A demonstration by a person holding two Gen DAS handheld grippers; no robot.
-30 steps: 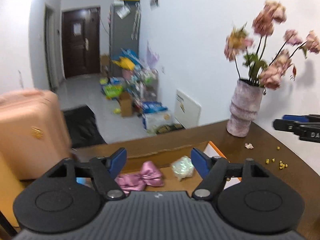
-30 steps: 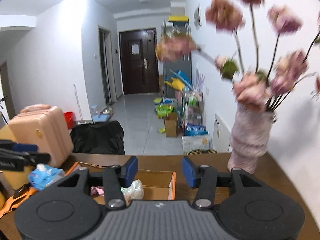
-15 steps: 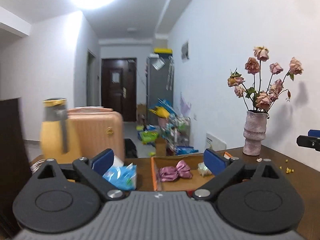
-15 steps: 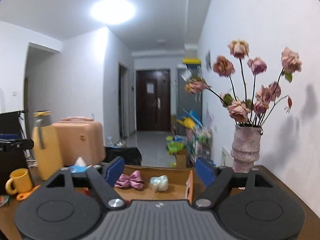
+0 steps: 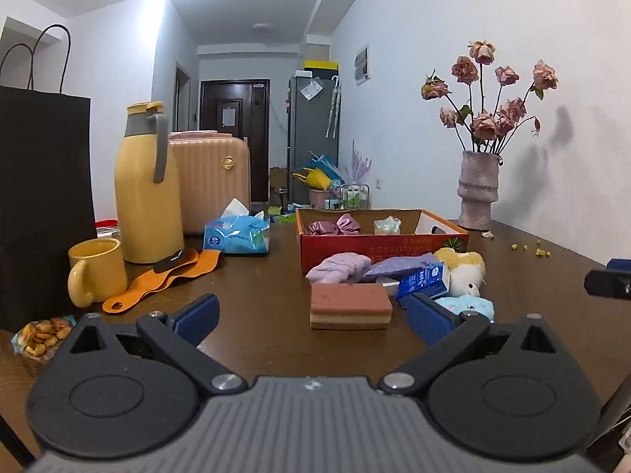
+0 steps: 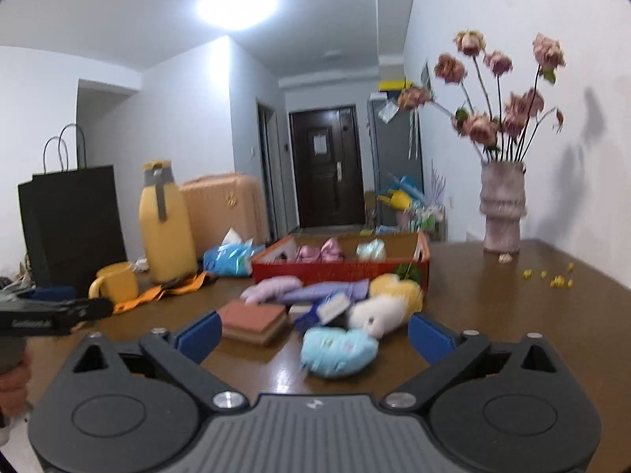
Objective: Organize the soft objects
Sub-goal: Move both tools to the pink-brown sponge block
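Brown counter (image 5: 256, 299) carries a sponge (image 5: 350, 306) near both hand-held grippers, left hand-held gripper (image 5: 313, 315) and right hand-held gripper (image 6: 311, 333), jaws still opening, nothing between them; red box (image 5: 378, 246) farther back.

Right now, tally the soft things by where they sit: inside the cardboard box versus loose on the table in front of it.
In the cardboard box: 2 — pink bow, pale green bundle.
Loose on the table: 5 — sponge, lilac cloth, purple cloth, white-and-yellow plush, light blue plush.
Total: 7
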